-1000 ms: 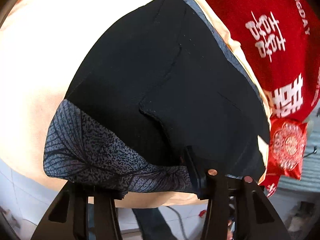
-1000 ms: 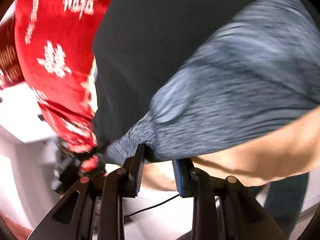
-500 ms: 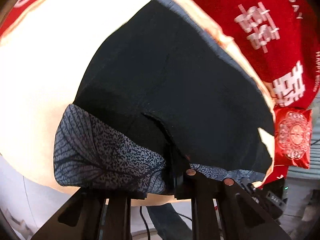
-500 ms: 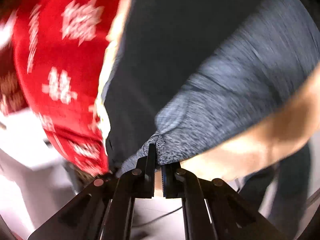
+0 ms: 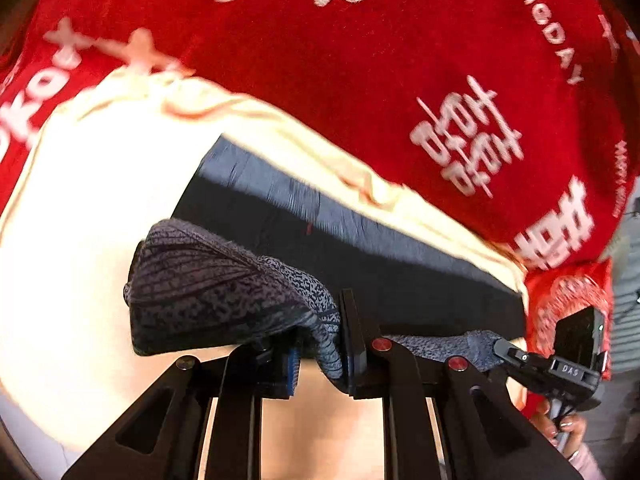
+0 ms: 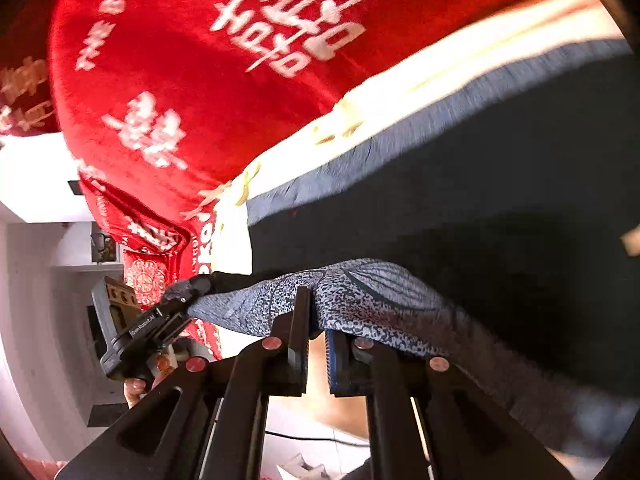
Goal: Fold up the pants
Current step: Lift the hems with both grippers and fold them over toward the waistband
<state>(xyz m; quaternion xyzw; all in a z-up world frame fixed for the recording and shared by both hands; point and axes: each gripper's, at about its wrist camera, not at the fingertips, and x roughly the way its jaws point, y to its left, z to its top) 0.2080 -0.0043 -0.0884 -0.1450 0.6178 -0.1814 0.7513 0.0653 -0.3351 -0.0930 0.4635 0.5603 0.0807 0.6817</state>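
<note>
Left wrist view: left claw [image 5: 320,350] at lower centre, clenched on a bunched patterned grey cuff of the pants [image 5: 360,272]. Cloth wrapped over the right-hand finger. Dark body of the pants ran as a band from centre to right of frame, grey waistband edge on its upper side, lying on a pale sheet [image 5: 80,208]. Red blanket [image 5: 360,60] with white lettering filled the top. At lower right the right claw [image 5: 500,350] pinched the other end of the same grey hem.

Right wrist view: right claw [image 6: 316,344] at lower centre, fingers nearly together, grey patterned cloth draped over them; grasp looked like a pinch on the hem, contact partly hidden. Pants [image 6: 480,200] filled the right half of frame, red blanket [image 6: 180,80] upper left. Left claw [image 6: 188,292] at left centre, holding the hem's far end.

Judgement: step in hand was carrying the lifted leg hem toward the waistband, a lengthwise fold. Next move calls for both claws travelling level, laying hem on waistband edge squarely, then releasing.
</note>
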